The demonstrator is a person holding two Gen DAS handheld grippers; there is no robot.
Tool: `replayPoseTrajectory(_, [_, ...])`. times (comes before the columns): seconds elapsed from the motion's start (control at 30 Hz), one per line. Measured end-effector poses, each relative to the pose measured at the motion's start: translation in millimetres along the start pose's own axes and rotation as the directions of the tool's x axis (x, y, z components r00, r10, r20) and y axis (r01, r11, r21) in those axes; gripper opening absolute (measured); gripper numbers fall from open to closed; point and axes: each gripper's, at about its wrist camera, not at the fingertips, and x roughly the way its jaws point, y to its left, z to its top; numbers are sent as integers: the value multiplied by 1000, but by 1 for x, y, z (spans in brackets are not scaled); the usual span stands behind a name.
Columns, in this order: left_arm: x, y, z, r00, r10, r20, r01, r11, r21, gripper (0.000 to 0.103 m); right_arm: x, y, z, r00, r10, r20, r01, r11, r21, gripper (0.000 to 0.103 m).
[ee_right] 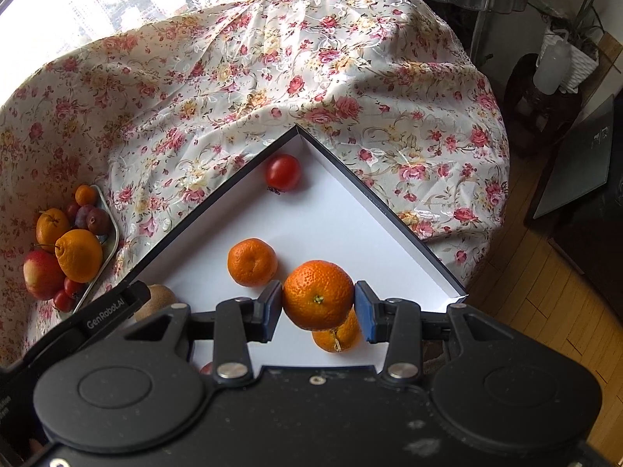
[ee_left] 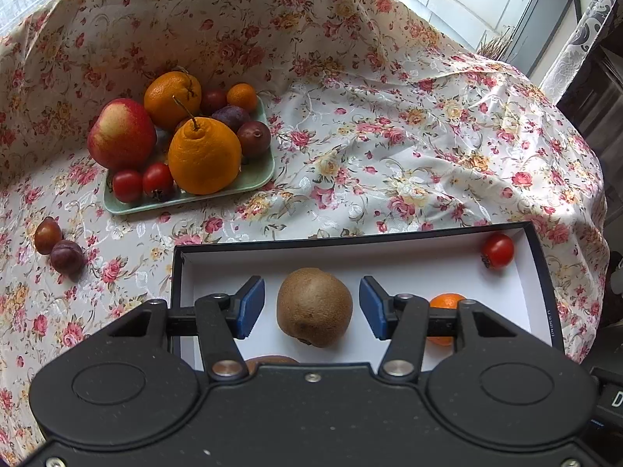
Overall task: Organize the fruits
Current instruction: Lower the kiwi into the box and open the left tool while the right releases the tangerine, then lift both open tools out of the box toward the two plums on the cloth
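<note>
Mandarin pinched in your right gripper above the box's near edge; left gripper spread around the kiwi resting inside, untouched. Tomato sits in the far corner. Green tray remains loaded, plums loose beside it.

Lighting: bright daylight admitted from window, blown out to white. Sheen noted on cloth. Shadows soft. Focus sharp throughout. Strong fisheye bending and dark vignetting recorded at corners.
</note>
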Motion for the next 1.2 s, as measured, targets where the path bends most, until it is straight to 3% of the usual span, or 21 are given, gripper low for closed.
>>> replayPoseTrajectory(0.3, [2,-5,-2,1000,-2,-5,2,1000,14,59,-1,2,2,1000,-26,10,26,999,-25,43])
replayPoseTrajectory(0.47, [3,-5,-3,1000,-1,-8,1,1000,15,59,-5,3,3,999,44,30,-43,999,-34,43])
replayPoseTrajectory(0.77, [2,-5,-3,1000,-3,-9,3,1000,12,59,4,11,1,995,93,-38,-96,991,-88,43])
replayPoseTrajectory(0.93, [2,-5,-3,1000,-4,-10,4,1000,14,59,15,12,0,985,124,-117,-134,987,-88,44])
replayPoseTrajectory(1.2, [2,-8,-5,1000,-1,-13,2,1000,21,59,18,14,1,987,110,-116,-125,982,-138,44])
